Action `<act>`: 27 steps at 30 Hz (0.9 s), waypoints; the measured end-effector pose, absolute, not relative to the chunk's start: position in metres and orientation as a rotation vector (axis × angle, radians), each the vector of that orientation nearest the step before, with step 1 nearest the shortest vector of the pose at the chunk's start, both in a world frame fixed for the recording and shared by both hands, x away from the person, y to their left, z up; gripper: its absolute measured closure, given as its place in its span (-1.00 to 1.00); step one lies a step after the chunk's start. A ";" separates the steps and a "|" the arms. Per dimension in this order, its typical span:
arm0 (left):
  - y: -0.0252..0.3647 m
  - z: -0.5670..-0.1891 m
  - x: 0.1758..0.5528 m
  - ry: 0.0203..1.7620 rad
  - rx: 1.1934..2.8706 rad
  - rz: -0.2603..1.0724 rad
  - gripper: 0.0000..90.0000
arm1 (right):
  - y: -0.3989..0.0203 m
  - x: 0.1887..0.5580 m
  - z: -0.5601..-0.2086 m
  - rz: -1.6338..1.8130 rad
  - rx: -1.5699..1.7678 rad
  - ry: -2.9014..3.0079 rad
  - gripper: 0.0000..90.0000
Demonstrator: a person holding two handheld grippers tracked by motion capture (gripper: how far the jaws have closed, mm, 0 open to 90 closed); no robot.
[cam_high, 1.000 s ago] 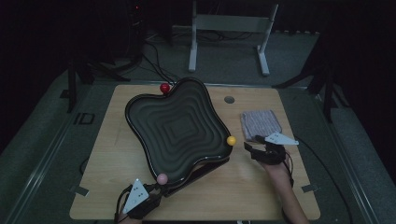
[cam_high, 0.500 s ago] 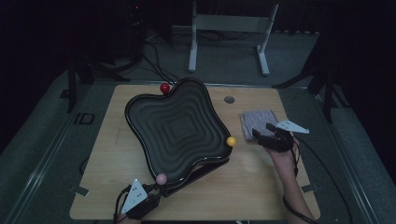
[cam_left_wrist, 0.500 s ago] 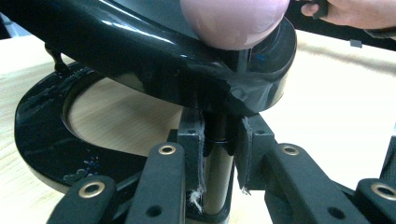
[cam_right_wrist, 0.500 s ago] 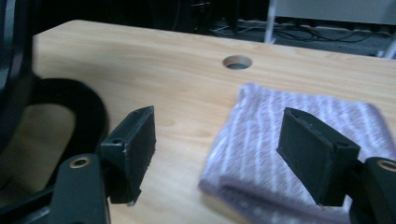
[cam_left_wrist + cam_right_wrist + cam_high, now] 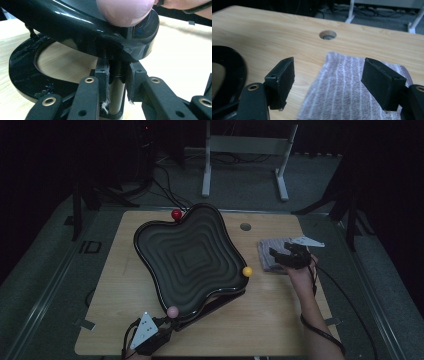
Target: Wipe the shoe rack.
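Left tool (image 5: pixel 117 82): clamped on the post (image 5: pixel 116 92) under the near corner of the tray (image 5: pixel 192 257), pads pressing both sides; seen at the desk's near edge in the high view (image 5: pixel 150 335).
Right tool (image 5: pixel 329 82): jaws wide apart, nothing between the pads; they have just been opening. It hovers over the cloth (image 5: pixel 352 87); in the high view (image 5: pixel 290 255) it sits at the cloth's right part.
Tray: black, wavy-rimmed, ridged inside, tilted on its stand at the middle of the desk (image 5: pixel 280 320).
Balls: red (image 5: pixel 176 214) at the far corner, yellow (image 5: pixel 247 271) at the right corner, pink (image 5: pixel 172 311) at the near corner, just above the left tool.
Cloth: striped, flat on the desk, right of the tray, apart from it.
Hole (image 5: pixel 327 34): in the desk beyond the cloth.
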State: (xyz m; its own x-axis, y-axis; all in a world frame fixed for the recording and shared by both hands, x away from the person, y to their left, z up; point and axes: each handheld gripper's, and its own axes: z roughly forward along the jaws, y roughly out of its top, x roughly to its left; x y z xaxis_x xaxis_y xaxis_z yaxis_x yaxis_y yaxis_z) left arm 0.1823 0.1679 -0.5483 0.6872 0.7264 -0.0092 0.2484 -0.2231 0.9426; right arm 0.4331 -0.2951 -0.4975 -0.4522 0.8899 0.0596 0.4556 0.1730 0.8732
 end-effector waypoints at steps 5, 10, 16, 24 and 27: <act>0.168 -0.548 0.182 0.780 1.786 0.534 0.66 | -0.297 0.449 -0.504 1.177 1.299 1.990 -0.42; 0.168 -0.548 0.182 0.780 1.787 0.536 0.66 | -0.305 0.464 -0.509 1.148 1.357 1.964 -0.41; 0.168 -0.548 0.182 0.784 1.783 0.534 0.66 | -0.305 0.485 -0.521 1.088 1.430 1.964 -0.41; 0.167 -0.548 0.181 0.785 1.782 0.536 0.66 | -0.297 0.509 -0.541 0.962 1.509 1.980 -0.68; 0.166 -0.549 0.180 0.785 1.779 0.539 0.66 | -0.294 0.512 -0.548 0.923 1.511 1.999 -0.70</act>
State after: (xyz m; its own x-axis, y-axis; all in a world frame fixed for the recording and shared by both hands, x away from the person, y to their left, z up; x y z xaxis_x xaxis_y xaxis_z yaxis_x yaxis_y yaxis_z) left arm 0.1802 0.1658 -0.5486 0.6809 0.7323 -0.0137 0.2509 -0.2156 0.9437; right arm 0.5120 -0.2945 -0.5475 -0.2857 0.9578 0.0305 0.6444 0.1684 0.7460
